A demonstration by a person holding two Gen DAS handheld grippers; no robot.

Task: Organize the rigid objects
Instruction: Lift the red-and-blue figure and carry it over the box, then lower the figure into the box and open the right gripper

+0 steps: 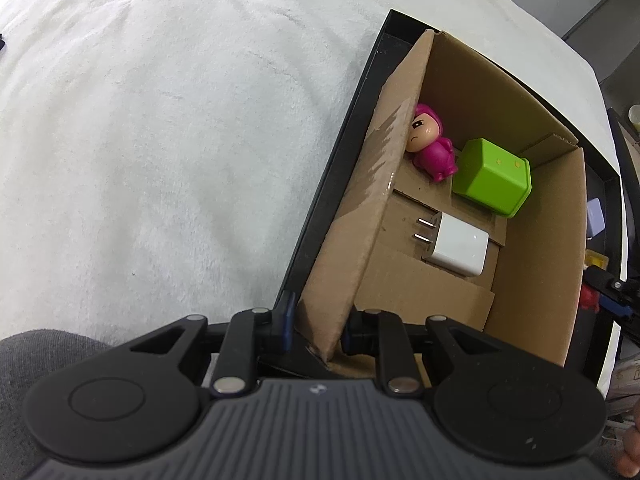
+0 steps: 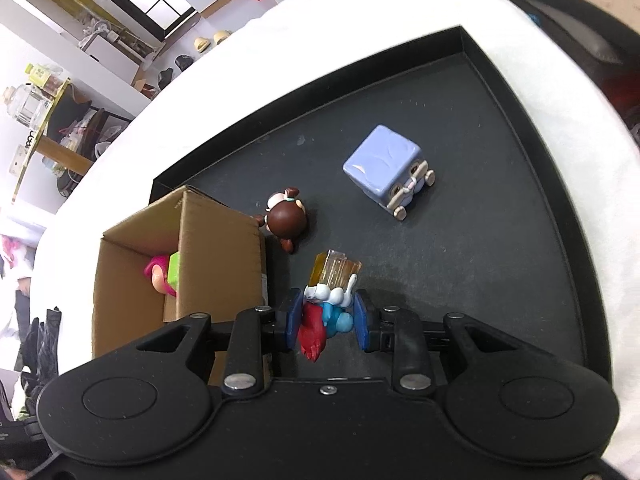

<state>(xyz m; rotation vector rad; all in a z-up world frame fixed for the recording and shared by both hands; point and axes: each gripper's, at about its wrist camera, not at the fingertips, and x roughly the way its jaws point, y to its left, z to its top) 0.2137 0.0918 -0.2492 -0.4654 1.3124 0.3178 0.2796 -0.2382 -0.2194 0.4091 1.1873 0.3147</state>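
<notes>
right wrist view: the right gripper [image 2: 329,320] has its blue pads [image 2: 295,318] clamped on a small figurine [image 2: 326,312] with a blue body, white top and red lower part, which sits between them clear of the tray floor as far as the view shows. just past the figurine lies a clear amber block [image 2: 334,268], resting on the black tray [image 2: 460,280]. taking the cardboard box [image 2: 224,248] as the landmark: the amber block is a little to its right, a brown round-headed figurine [image 2: 286,220] lies right against the box's right wall near its far corner, and a lavender cube toy with a face and small wheels [image 2: 386,172] sits well to the right and farther off, alone on the tray floor. the box stands on the tray's left part, open at the top.

left wrist view: the left gripper [image 1: 316,330] is closed on the box's near wall [image 1: 360,208], one pad outside and one inside, the cardboard pinched between them. inside the box, a white plug charger [image 1: 456,244] lies on the floor nearest that gripper, prongs toward the held wall; beyond it a green cube [image 1: 494,176] rests tilted, and a pink figurine [image 1: 430,144] lies against the held wall, touching the green cube or just beside it. the tray rests on a white fleecy cloth [image 1: 160,140]. a grey sleeve [image 1: 40,360] shows at the lower left.
</notes>
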